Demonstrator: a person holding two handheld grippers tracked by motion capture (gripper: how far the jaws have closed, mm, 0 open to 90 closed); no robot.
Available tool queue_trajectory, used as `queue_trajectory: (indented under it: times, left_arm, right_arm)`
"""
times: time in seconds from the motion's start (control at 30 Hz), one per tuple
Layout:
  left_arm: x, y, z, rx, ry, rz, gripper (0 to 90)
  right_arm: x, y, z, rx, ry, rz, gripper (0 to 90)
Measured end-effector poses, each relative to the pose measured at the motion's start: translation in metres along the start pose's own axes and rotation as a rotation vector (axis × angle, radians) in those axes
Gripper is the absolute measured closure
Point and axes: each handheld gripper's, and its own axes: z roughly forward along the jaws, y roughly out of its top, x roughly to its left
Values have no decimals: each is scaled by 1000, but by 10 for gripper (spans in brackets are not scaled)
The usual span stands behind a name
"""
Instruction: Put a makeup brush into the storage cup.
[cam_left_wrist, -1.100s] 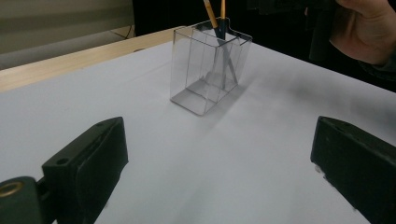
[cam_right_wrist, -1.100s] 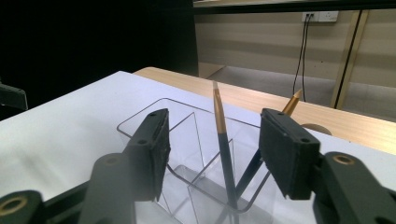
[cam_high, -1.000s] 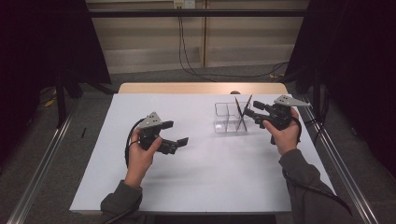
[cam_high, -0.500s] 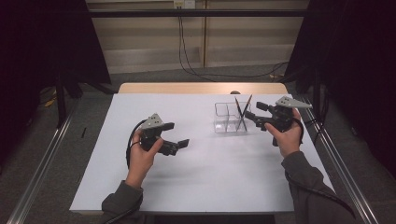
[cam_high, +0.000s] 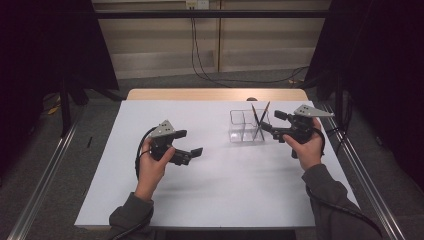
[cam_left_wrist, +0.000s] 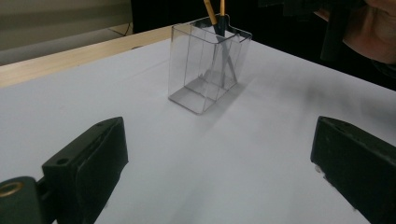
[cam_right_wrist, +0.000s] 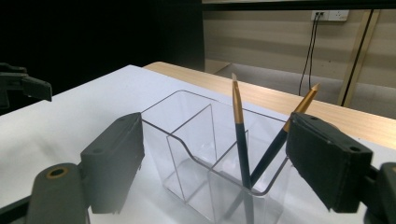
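Landmark for this report: the clear plastic organizer (cam_high: 247, 126) standing on the white table (cam_high: 215, 195), toward its far right.

Nearest the person, the left gripper (cam_high: 191, 144) hangs over the table well to the left of the organizer, jaws spread wide and empty; its own view shows both black jaws far apart with bare table between them and the organizer ahead. Against the frames of a second ago it has edged slightly toward the organizer, no more.

Farther out, the right gripper (cam_high: 270, 123) sits just beside the organizer's right side, jaws spread and holding nothing. Over the last second it has drawn back a little from the organizer. In the right gripper view the organizer (cam_right_wrist: 210, 154) stands between the parted jaws.

Inside the organizer's right-hand compartment, two brushes lean upright and cross: a dark-handled brush (cam_right_wrist: 240, 135) and a second brush (cam_right_wrist: 280, 135) with a gold ferrule, tilted toward the right jaw.

Judgement: the brushes appear already deposited and released; the retreat of the right gripper suggests the placing step is complete, with the left hand idle.
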Motion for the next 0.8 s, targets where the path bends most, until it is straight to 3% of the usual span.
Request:
queue_trajectory:
  times: [0.37, 0.8]
  left_arm:
    - [-1, 1, 2, 5, -3, 5, 37]
    - [-2, 1, -3, -16, -2, 8, 35]
  right_arm:
    - [4, 1, -6, 0, 14, -4, 127]
    - [14, -3, -11, -5, 63, -35, 75]
